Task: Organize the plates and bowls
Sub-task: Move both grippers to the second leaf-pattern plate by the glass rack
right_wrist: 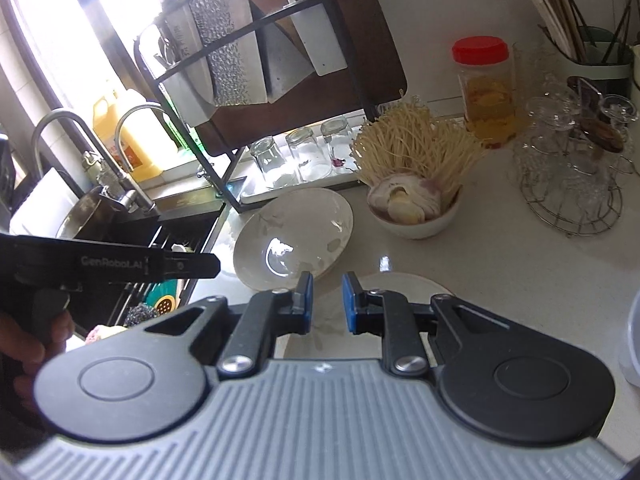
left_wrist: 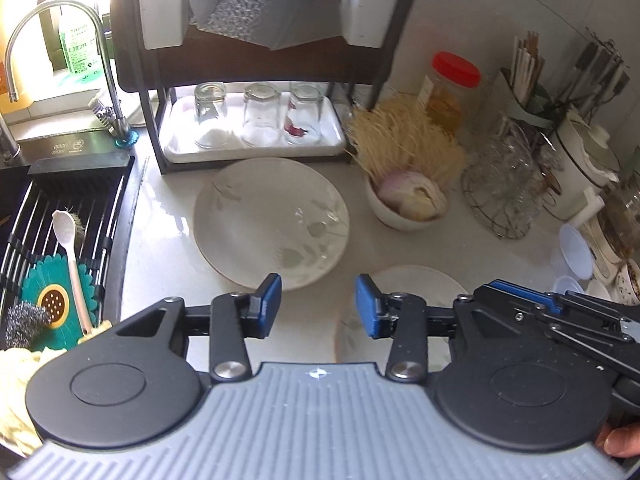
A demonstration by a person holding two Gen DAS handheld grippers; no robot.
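From the left wrist, the left gripper (left_wrist: pixel 318 304) hangs with its fingers parted and nothing between them, probably lined up for a plate; two plates lie on the bench, the large plate (left_wrist: pixel 270 220) near the sink-side edge just in front of the rack (left_wrist: pixel 256 60), the small plate (left_wrist: pixel 416 292) nearer, under the fingers, and three glasses (left_wrist: pixel 260 114) drain upside down on the rack's tray. From the right wrist, the right gripper (right_wrist: pixel 326 300) hovers over the small plate (right_wrist: pixel 404 284), fingers nearly closed and empty, with one bowl (right_wrist: pixel 416 216) of food behind.
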